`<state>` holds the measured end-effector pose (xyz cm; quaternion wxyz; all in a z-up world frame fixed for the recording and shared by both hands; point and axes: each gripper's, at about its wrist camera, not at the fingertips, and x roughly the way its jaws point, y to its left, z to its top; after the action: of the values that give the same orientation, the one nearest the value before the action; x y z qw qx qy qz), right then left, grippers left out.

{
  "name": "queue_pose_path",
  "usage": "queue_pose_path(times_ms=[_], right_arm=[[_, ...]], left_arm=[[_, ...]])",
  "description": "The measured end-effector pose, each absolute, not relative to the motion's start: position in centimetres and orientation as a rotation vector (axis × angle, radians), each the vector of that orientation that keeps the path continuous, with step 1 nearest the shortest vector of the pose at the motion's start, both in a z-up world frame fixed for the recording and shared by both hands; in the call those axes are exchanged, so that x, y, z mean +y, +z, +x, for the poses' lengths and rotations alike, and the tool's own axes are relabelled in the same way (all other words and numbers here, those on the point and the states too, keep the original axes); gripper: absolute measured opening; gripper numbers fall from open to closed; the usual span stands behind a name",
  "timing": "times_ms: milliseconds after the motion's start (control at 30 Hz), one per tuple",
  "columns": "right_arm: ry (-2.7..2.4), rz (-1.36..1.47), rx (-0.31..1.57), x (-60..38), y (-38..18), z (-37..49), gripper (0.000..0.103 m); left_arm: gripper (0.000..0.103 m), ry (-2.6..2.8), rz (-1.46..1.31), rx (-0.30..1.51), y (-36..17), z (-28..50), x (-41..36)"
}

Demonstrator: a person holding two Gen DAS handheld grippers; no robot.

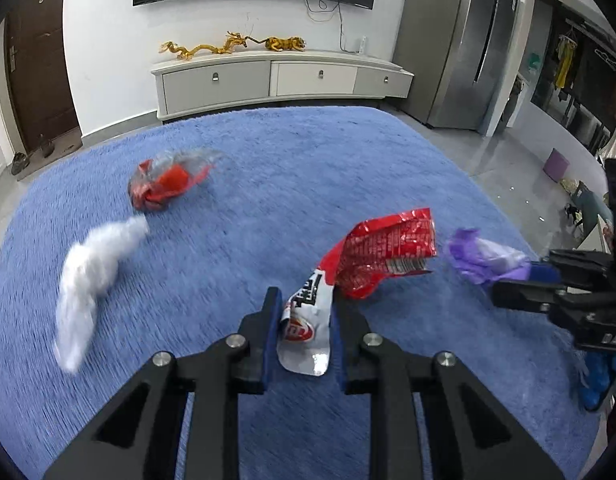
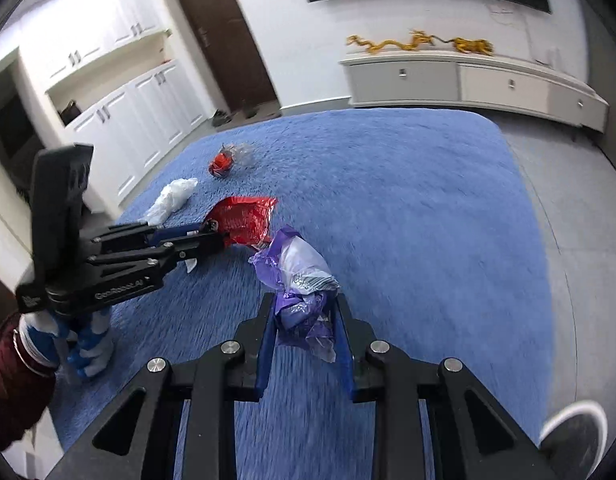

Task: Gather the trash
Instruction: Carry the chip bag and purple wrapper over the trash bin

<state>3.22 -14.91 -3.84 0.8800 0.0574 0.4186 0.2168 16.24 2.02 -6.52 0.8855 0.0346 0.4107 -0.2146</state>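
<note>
A crinkled red-and-white foil snack wrapper (image 1: 350, 276) is pinched between the pads of the left gripper (image 1: 303, 312), lifted above the fluffy blue rug (image 1: 267, 184). A crumpled purple plastic wrapper (image 2: 299, 292) is clamped in the right gripper (image 2: 305, 316).

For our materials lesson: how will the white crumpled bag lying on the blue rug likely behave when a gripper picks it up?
The white crumpled bag looks like thin, creased plastic, so it is probably floppy and will sag from the pinch. It seems empty and light, unlikely to strain a grip. Lying slack on the blue rug, it should not roll, though thin film may slip.
</note>
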Motion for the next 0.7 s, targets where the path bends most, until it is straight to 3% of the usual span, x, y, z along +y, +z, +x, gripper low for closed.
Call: queue_pose_path(times_ms=[700], right_arm=[[0.255, 0.27, 0.769, -19.4, 0.5, -8.8, 0.025]], left_arm=[[0.021, -0.467, -0.075, 0.776, -1.0, 7.3, 3.7]])
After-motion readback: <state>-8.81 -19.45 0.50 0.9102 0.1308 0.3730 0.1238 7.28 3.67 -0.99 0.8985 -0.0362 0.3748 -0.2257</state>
